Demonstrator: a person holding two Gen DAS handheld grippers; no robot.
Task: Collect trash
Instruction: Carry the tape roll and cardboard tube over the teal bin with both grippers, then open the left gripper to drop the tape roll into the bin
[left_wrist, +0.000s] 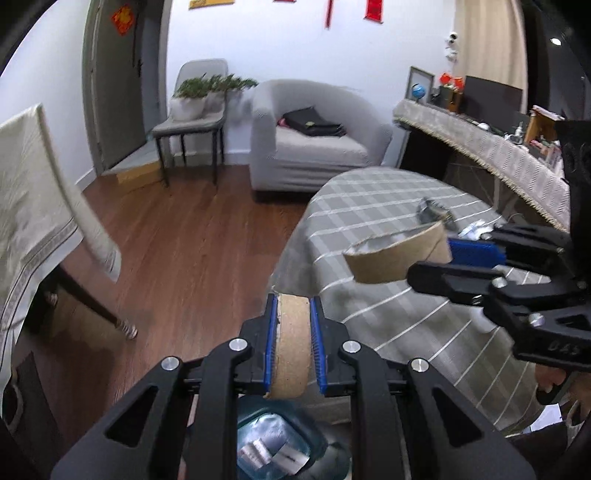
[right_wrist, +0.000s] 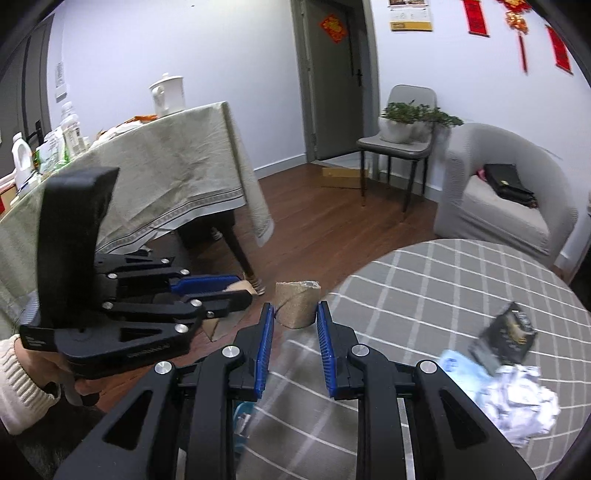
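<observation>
While the left hand-held gripper (left_wrist: 292, 343) is clamping one cardboard tube (left_wrist: 291, 350) above the trash bin (left_wrist: 273, 443), the right hand-held gripper (right_wrist: 295, 332) is pinching another cardboard piece (right_wrist: 297, 304) past the desk's (right_wrist: 443, 295) left edge.

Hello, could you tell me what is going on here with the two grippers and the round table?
A person is clearing trash with a handheld gripper in each hand. The left gripper has its jaws shut on a cardboard tube, held over a blue-lined trash bin that already holds some scraps. The right gripper holds a second cardboard tube at its tips, beside the table's edge. Crumpled paper, a blue wrapper and a dark packet lie on the checked tablecloth.
</observation>
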